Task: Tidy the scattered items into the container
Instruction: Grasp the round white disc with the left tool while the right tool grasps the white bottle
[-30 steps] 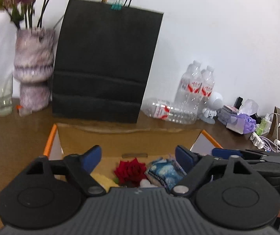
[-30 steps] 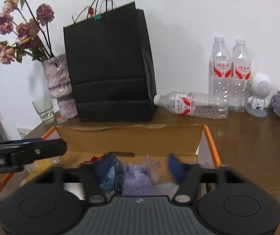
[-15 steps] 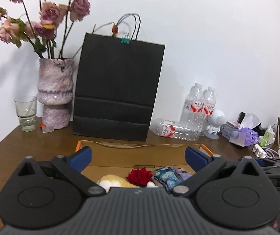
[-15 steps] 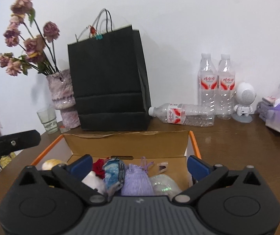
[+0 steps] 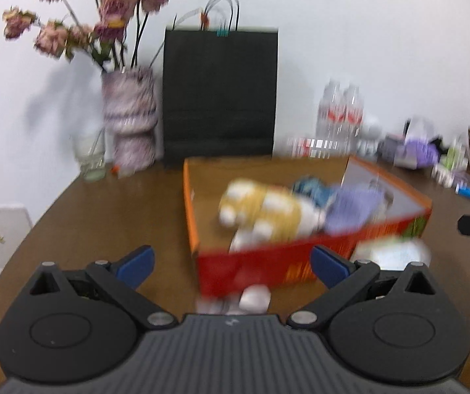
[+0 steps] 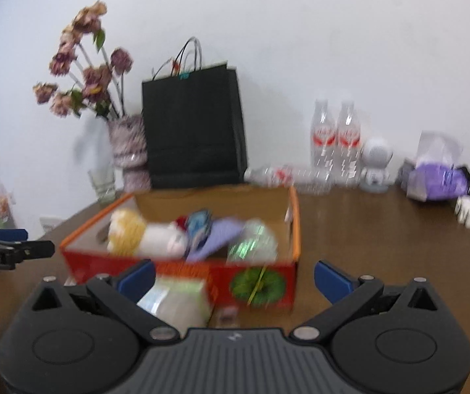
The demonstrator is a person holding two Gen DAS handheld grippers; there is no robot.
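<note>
Now both sets of fingers stand spread wide with nothing between them: the left gripper (image 5: 231, 261) and the right gripper (image 6: 234, 274) have let go and drawn back from over the box (image 6: 182, 267), which a moment ago filled the near view. Inside it lie the yellow plush toy (image 5: 261, 210), a blue pouch (image 6: 199, 226) and a purple sachet (image 5: 350, 208). On the bench (image 5: 103, 216), just before the box's front wall, a pale packet (image 6: 176, 298) and a small white item (image 5: 254, 297) remain outside, so the tidying looks unfinished.
</note>
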